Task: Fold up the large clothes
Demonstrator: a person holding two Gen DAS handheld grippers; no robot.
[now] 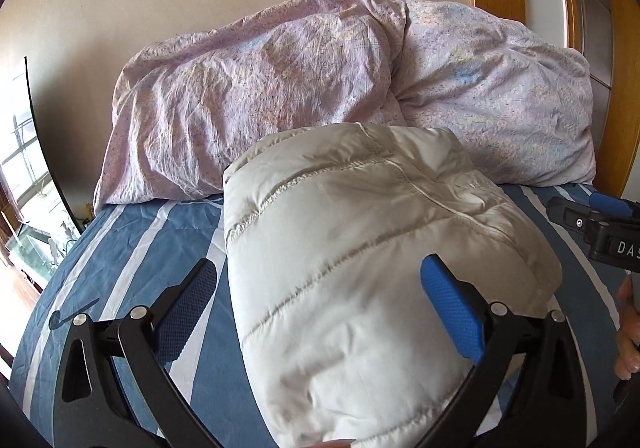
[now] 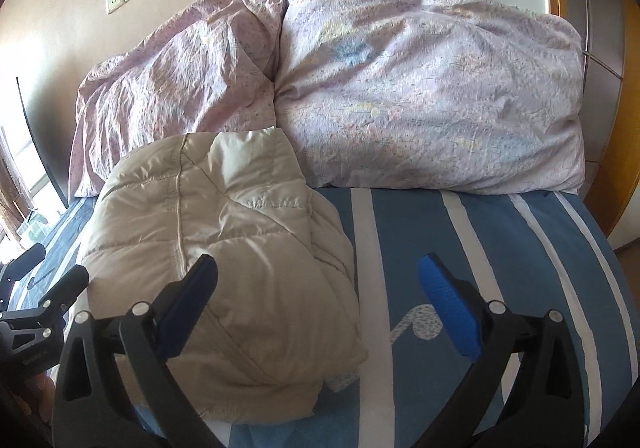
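Both grippers' fingers spread wide, gripping nothing: left gripper (image 1: 320, 312), right gripper (image 2: 320, 306) | bed (image 2: 500, 248): blue-white striped sheet, pink crumpled duvet (image 2: 400, 87) by beige wall (image 1: 100, 7) | cream puffer jacket (image 1: 360, 248): folded, quilted bundle

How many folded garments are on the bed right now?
1. A folded cream puffer jacket lies on the blue striped sheet, in front of the pink floral duvet. More could be hidden behind that bedding.

Striped sheet (image 2: 480, 268) free on right, folded jacket (image 2: 224, 248) left, pillows (image 2: 420, 95) behind.
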